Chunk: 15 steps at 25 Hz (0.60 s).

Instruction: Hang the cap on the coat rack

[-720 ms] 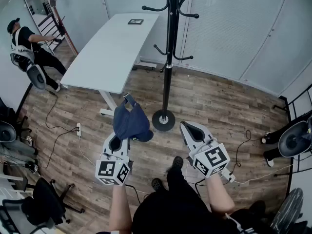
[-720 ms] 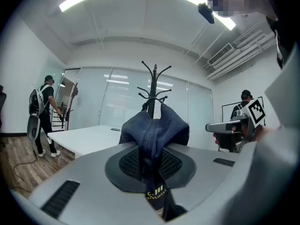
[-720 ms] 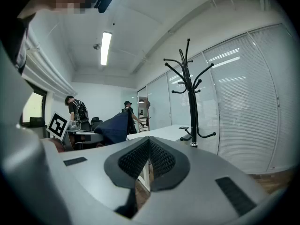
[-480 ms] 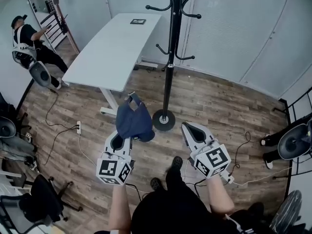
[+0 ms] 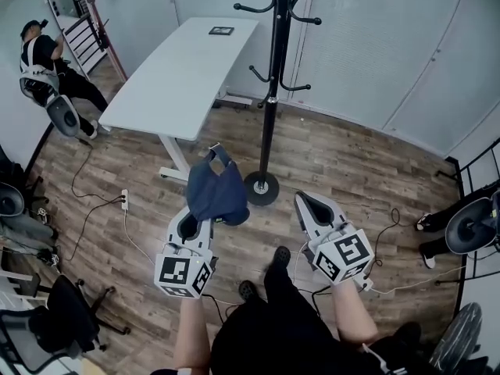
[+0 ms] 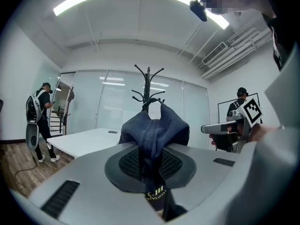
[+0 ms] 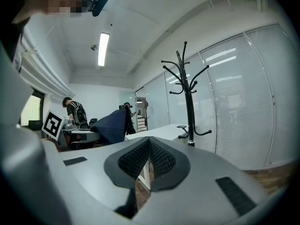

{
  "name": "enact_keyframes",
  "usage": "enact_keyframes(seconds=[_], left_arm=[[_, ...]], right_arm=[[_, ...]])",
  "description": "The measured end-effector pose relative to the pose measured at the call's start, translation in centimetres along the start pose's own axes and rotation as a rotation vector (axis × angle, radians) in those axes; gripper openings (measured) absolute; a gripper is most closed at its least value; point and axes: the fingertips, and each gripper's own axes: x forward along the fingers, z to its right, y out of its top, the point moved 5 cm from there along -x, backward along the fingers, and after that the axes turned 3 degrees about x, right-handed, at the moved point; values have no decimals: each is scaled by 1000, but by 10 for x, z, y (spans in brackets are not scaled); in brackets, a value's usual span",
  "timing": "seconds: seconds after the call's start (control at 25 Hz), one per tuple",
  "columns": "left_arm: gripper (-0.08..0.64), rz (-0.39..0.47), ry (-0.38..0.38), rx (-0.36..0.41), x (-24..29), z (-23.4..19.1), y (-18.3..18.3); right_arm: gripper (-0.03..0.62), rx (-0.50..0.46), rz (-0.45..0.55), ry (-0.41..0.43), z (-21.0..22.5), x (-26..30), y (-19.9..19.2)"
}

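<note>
A dark blue cap (image 5: 214, 193) hangs from my left gripper (image 5: 190, 226), whose jaws are shut on its fabric. In the left gripper view the cap (image 6: 152, 132) bulges up between the dark pads, its back strap looped at the top. The black coat rack (image 5: 273, 69) stands just ahead and slightly right, on a round base (image 5: 261, 187). Its curved hooks (image 6: 148, 83) show behind the cap in the left gripper view. My right gripper (image 5: 312, 208) is held level to the right, jaws shut with nothing between the pads (image 7: 161, 159). The rack (image 7: 188, 97) rises to the right in its view.
A long white table (image 5: 180, 73) with a small dark item (image 5: 221, 30) stands left of the rack. A person (image 5: 48, 69) is at the far left. Office chairs (image 5: 55, 323) and floor cables (image 5: 94, 213) lie left; a fan (image 5: 473, 223) sits right. Glass walls (image 5: 375, 45) run behind.
The view has shifted a little; the cap and left gripper sit slightly closer to the rack's pole. Both grippers keep the same grip.
</note>
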Motion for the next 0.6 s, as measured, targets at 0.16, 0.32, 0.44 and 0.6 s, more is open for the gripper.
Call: enact_keyframes(seconds=[0.16, 0.32, 0.44, 0.6], left_arm=[[49, -2, -16, 20, 2, 10, 3], [49, -26, -31, 29, 10, 27, 0], [49, -43, -32, 38, 16, 36, -1], [49, -36, -26, 30, 27, 43, 1]], right_arm=[[31, 6, 13, -39, 7, -12, 1], [31, 27, 13, -29, 18, -15, -6], [31, 43, 13, -15, 25, -11, -10], [31, 33, 20, 5, 35, -8, -4]])
